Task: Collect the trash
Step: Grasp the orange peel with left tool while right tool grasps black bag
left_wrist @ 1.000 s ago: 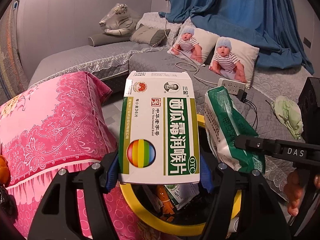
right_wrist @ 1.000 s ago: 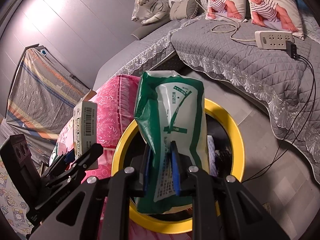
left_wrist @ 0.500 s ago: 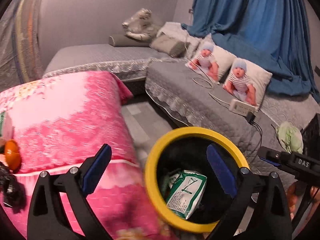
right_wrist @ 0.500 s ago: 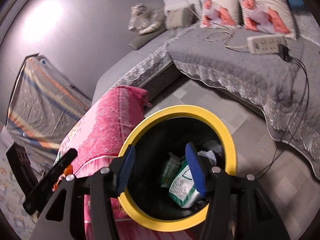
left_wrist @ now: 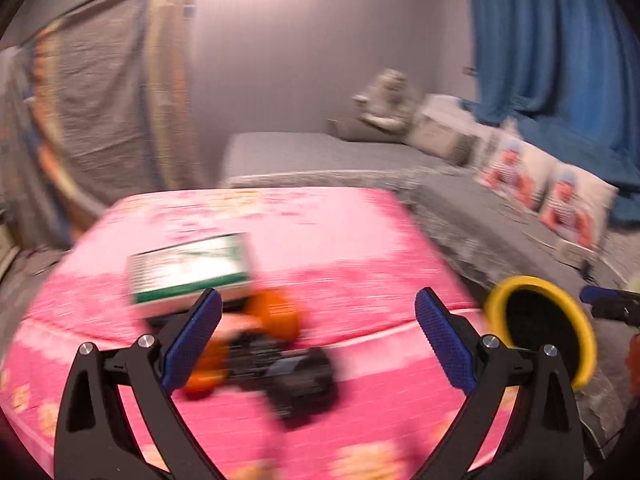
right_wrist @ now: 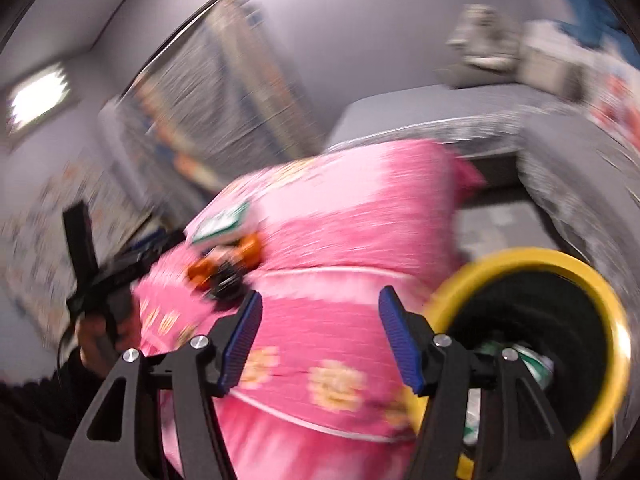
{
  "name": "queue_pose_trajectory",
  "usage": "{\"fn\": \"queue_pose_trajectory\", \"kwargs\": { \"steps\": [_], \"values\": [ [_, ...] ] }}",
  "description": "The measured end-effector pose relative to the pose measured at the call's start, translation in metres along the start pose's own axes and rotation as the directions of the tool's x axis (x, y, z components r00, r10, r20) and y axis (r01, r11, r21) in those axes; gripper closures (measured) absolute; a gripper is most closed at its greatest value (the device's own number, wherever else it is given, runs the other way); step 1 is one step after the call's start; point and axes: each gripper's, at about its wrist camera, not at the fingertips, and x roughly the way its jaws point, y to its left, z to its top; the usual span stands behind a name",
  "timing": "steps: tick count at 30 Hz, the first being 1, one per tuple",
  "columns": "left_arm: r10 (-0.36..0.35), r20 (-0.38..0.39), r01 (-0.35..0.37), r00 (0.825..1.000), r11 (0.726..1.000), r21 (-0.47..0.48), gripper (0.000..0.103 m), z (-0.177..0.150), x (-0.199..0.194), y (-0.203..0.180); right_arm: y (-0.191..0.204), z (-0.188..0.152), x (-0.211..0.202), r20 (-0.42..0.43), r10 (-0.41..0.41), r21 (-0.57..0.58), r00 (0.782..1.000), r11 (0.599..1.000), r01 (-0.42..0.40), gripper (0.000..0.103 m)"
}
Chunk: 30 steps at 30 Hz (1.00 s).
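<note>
Now, left claw: spread wide, empty.
Right claw: jaws opening, nothing between them.
Box: on pink quilt, just beyond left claw, up-left; long axis crosswise.
Nearer: left.
Bin: right of both.

Pale grey walls all round; blue curtain at two o'clock; grey sofa ahead; a draped striped sheet at ten.
</note>
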Motion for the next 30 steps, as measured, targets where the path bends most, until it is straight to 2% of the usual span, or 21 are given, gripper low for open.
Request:
{"fn": "queue_pose_trajectory", "kwargs": {
  "steps": [4,7,9,13,15,19,22,27,29,30],
  "values": [
    [0.130,0.018,-0.128,0.991,0.990,-0.064,0.009,-0.013,-0.020,0.073,0.071,0.009,0.066,-0.113,0.015,-0.190,0.993,0.981,-0.037,0.045],
    [0.173,0.003,-0.172,0.985,0.982,-0.081,0.009,-0.026,-0.030,0.102,0.111,0.014,0.115,-0.198,0.018,-0.277,0.980,0.958,-0.073,0.045],
    [0.171,-0.013,-0.172,0.985,0.981,-0.092,0.009,-0.037,-0.036,0.117,0.126,0.013,0.139,-0.235,-0.006,-0.318,0.972,0.945,-0.071,0.045],
    [0.124,-0.069,-0.131,0.990,0.986,-0.106,0.009,-0.053,-0.032,0.134,0.145,0.016,0.187,-0.306,-0.053,-0.374,0.950,0.925,-0.069,0.043],
    [0.102,-0.091,-0.112,0.991,0.987,-0.112,0.009,-0.058,-0.029,0.137,0.151,0.016,0.205,-0.326,-0.074,-0.392,0.943,0.918,-0.064,0.036],
    [0.078,-0.120,-0.092,0.990,0.989,-0.113,0.009,-0.063,-0.017,0.130,0.155,0.015,0.230,-0.345,-0.129,-0.418,0.930,0.908,-0.029,0.036],
    [0.076,-0.139,-0.089,0.987,0.992,-0.091,0.009,-0.064,-0.009,0.125,0.153,0.017,0.243,-0.362,-0.131,-0.401,0.923,0.916,-0.028,0.037],
    [0.079,-0.185,-0.089,0.980,0.995,-0.045,0.009,-0.064,0.007,0.113,0.140,0.020,0.244,-0.360,-0.136,-0.367,0.923,0.930,-0.006,0.076],
    [0.071,-0.203,-0.081,0.977,0.996,-0.042,0.009,-0.063,0.015,0.111,0.133,0.022,0.235,-0.361,-0.104,-0.326,0.927,0.945,-0.021,0.086],
    [0.066,-0.211,-0.077,0.975,0.996,-0.045,0.009,-0.063,0.018,0.111,0.129,0.024,0.227,-0.357,-0.081,-0.300,0.931,0.953,-0.032,0.088]
  ]
}}
